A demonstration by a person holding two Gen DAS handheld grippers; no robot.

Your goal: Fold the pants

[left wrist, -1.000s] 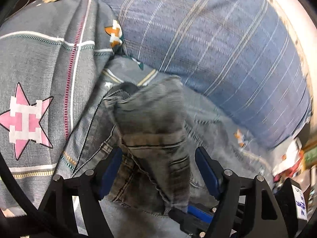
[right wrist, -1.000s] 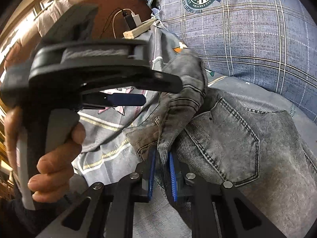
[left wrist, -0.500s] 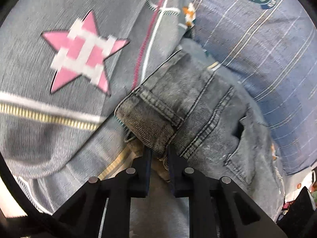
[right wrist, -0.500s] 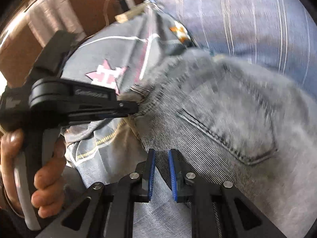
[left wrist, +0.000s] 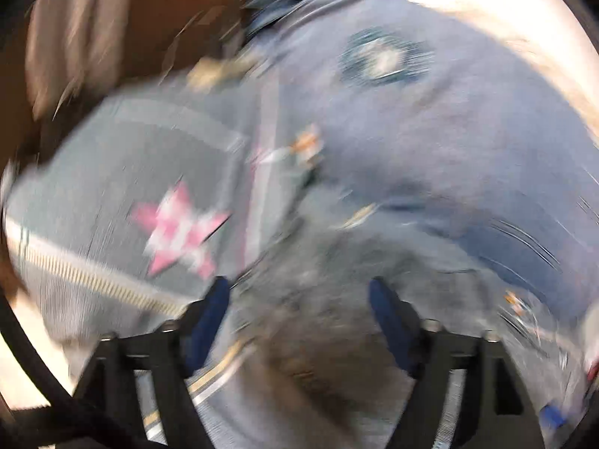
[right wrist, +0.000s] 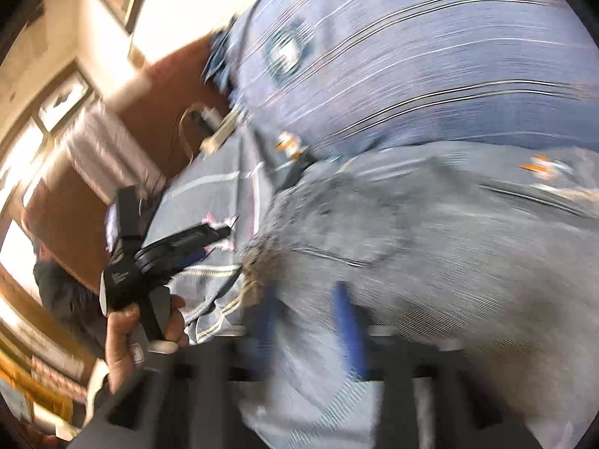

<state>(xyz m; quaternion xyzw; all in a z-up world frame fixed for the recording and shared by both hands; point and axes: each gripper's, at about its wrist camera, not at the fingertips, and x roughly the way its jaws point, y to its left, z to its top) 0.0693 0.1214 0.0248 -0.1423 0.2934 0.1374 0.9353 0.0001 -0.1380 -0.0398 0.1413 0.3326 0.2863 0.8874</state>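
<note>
The grey denim pants (right wrist: 430, 247) lie on the bed, back pocket up; both views are motion-blurred. In the left wrist view the pants (left wrist: 322, 299) lie beyond my left gripper (left wrist: 299, 310), whose blue-padded jaws stand wide apart and hold nothing. In the right wrist view my right gripper (right wrist: 307, 321) has its blue pads parted over the pants' waist edge, with nothing clamped. The left gripper (right wrist: 176, 247) also shows there, held in a hand at the left, off the pants.
A grey bedsheet with a pink star (left wrist: 179, 228) covers the bed. A blue plaid quilt (right wrist: 430, 67) with a round emblem is bunched behind the pants. A wooden block and cable (right wrist: 217, 131) lie at the bed's far edge by a brown wall.
Both grippers were shut on the pants' waist half a second ago; both have opened and pulled back. The pants now lie flat on the bed.
</note>
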